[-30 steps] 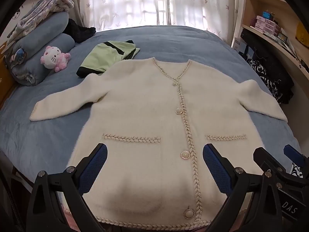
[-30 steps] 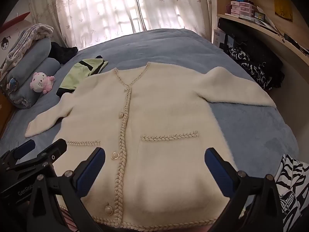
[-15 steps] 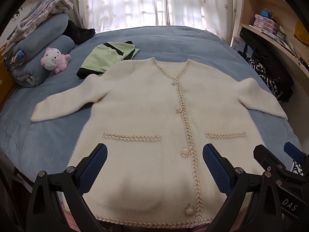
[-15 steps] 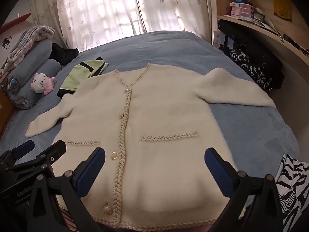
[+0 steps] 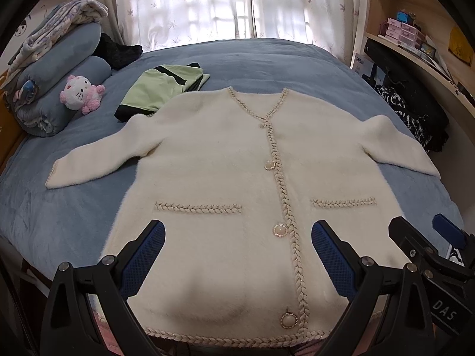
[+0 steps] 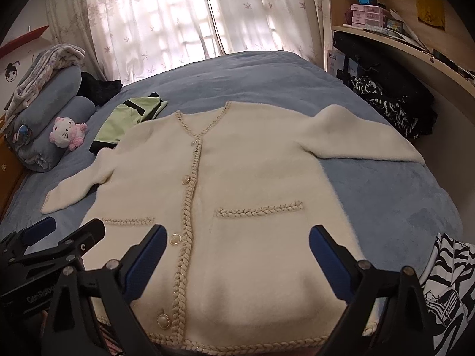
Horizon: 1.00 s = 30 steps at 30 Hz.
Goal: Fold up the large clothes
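Fluffy cream cloth fills the middle of both views: the cardigan (image 5: 225,195) lies flat and buttoned on the blue bed (image 5: 267,59). It looks soft, thick and floppy. I would grab the bottom hem or a sleeve end.

The left gripper (image 5: 237,255) is spread wide and holds nothing. The right gripper (image 6: 234,259) is wide too, closing a little, pinching nothing.

The hem's lowest edge hides behind the grippers. Farther back, upper left, the cardigan covers part of a green top (image 5: 160,89).
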Available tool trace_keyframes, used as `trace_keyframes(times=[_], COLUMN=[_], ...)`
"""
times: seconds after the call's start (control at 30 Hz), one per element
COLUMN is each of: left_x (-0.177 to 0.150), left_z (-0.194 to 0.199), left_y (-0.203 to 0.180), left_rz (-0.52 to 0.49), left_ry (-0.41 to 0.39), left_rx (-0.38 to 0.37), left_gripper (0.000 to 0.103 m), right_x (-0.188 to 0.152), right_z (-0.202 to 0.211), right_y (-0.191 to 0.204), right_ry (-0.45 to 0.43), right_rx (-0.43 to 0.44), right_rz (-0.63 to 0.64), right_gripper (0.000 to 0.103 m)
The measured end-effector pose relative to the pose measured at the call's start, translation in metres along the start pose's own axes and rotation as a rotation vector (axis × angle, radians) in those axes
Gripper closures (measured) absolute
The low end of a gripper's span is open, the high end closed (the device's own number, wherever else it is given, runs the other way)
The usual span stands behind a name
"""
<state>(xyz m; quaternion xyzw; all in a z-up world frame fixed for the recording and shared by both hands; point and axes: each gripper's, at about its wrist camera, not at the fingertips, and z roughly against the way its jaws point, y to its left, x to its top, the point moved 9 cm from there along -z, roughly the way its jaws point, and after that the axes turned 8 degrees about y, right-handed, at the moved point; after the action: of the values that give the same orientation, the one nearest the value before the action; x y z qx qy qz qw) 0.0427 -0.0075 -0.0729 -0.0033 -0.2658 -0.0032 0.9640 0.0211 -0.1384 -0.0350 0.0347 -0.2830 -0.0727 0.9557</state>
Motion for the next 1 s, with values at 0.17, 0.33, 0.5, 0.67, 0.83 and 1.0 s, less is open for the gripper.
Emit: trace_keyframes(times=[0.17, 0.33, 0.5, 0.67, 0.83, 1.0], left_x=[0.001, 0.000, 0.002, -0.003, 0.001, 0.003], left_z=[0.001, 0.004, 0.004, 0.001, -0.003, -0.005], left_y=[-0.001, -0.001, 0.000, -0.007, -0.009, -0.010], left_rz=[0.001, -0.002, -0.004, -0.010, 0.000, 0.006], left_ry=[0.001, -0.002, 0.001, 0.014, 0.026, 0.029], left_rx=[-0.005, -0.016, -0.020, -0.006, -0.004, -0.004], left_gripper=[0.005, 0.005, 0.005, 0.005, 0.005, 0.005], right_x=[-0.004, -0.005, -0.006, -0.005, 0.001, 0.004], right_z=[0.001, 0.002, 0.001, 0.002, 0.007, 0.005], right_y=[0.001, -0.005, -0.009, -0.007, -0.004, -0.004], right_ry=[-0.001, -0.005, 0.005, 0.001, -0.022, -0.024], right_rx=[-0.014, -0.009, 0.016, 0.000, -0.024, -0.013], right_rz=[0.007, -0.023, -0.060, -0.035, -0.002, 0.003], right_gripper=[0.013, 0.014, 0.014, 0.014, 0.014, 0.014])
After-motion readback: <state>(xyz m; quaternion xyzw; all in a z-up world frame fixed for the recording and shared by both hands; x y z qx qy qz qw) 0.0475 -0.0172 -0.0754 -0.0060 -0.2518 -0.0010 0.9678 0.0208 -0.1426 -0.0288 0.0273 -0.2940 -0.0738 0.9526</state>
